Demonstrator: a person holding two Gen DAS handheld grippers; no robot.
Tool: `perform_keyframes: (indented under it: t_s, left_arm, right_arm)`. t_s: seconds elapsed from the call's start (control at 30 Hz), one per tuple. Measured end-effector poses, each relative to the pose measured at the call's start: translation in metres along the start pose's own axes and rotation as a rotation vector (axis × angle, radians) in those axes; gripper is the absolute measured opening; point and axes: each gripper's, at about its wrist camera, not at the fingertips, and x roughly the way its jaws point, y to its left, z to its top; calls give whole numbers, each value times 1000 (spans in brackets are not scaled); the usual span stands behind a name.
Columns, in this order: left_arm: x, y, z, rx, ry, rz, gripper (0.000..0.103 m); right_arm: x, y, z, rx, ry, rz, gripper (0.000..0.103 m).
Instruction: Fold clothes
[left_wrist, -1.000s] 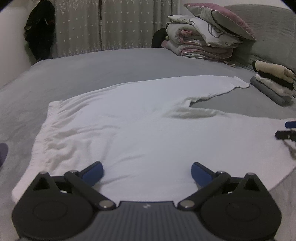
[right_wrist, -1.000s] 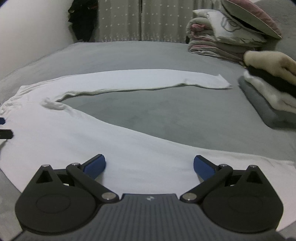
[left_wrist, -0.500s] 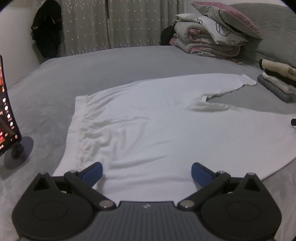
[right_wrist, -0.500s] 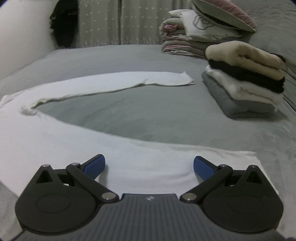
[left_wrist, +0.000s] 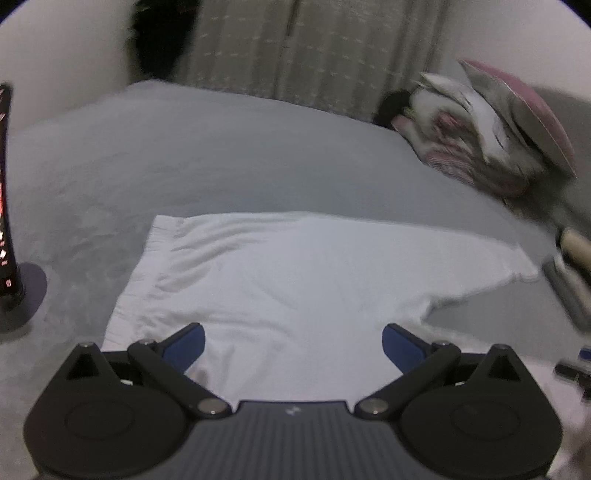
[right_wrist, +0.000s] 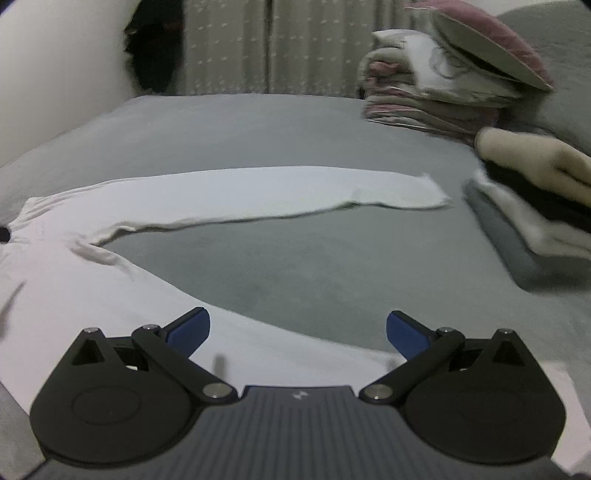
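Note:
A white long-sleeved top lies spread flat on the grey bed. My left gripper is open just above the body of the top, close to its near edge, holding nothing. In the right wrist view the far sleeve stretches to the right across the bed, and the near sleeve runs under my right gripper. That gripper is open and empty, over the near sleeve's edge. Its dark tip shows at the right edge of the left wrist view.
A stack of folded clothes sits at the right on the bed. Folded quilts and a pink pillow are piled at the far right. A phone on a stand is at the left. Curtains and a dark hanging garment are behind.
Both views have swung and blurred. The left gripper has moved over the body of the top, nearer its hem. The right gripper has shifted back left, so the folded stack sits further right.

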Motion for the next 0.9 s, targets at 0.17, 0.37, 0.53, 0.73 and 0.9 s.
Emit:
perform_keyframes:
  t_s: [0.17,0.37,0.53,0.73,0.9]
  left_arm:
    - [12,20,8,-112,10,52,102]
    - [21,38,8,-149,6,101,99]
    - [23,42,6,-109,-3,133,97]
    - [19,42,4,-40,-15,165,87]
    - [20,51,5,-70,-17,162,78]
  right_arm:
    - [28,41,26,-95,2,78,103]
    - [64,98,63,-209,-26,228,103]
    - [90,132,86,-267,-61,331,103]
    - [120,160,108,-291,-46,441,103]
    - [147,187,126,-355,-36,462,103]
